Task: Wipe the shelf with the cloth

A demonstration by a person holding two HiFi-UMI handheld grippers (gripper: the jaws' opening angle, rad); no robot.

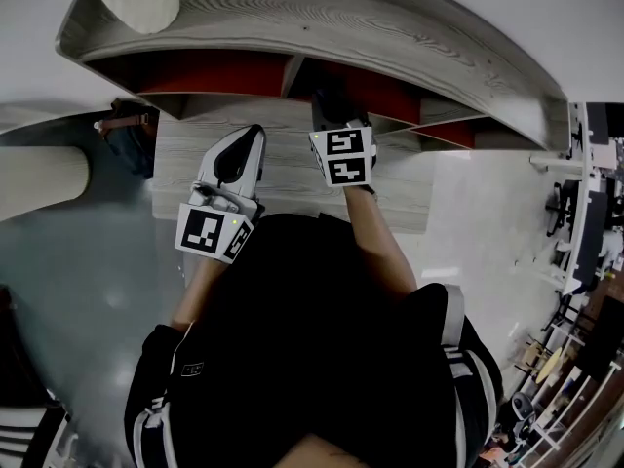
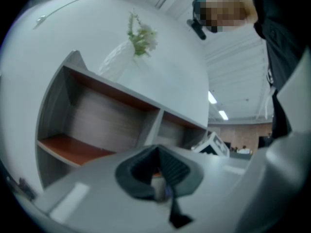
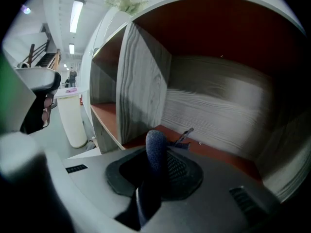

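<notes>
Right gripper (image 3: 167, 171) is clamping the dark cloth (image 3: 156, 149) inside a shelf (image 3: 218, 106) compartment, frame centre; left gripper (image 2: 158, 174) is hovering outside, jaws closed, empty.

Dim, fisheye-warped views; ceiling strip lights (image 3: 76, 13) glare, near foreground blurred.

The right tool (image 1: 336, 105) reaches into the shelf (image 1: 390, 37) compartment just right of the divider (image 3: 141, 86) — cloth (image 3: 156, 150) between its jaws — with the left tool (image 1: 249, 146) outside, further left; a plant (image 2: 141, 35) stands on top.
</notes>
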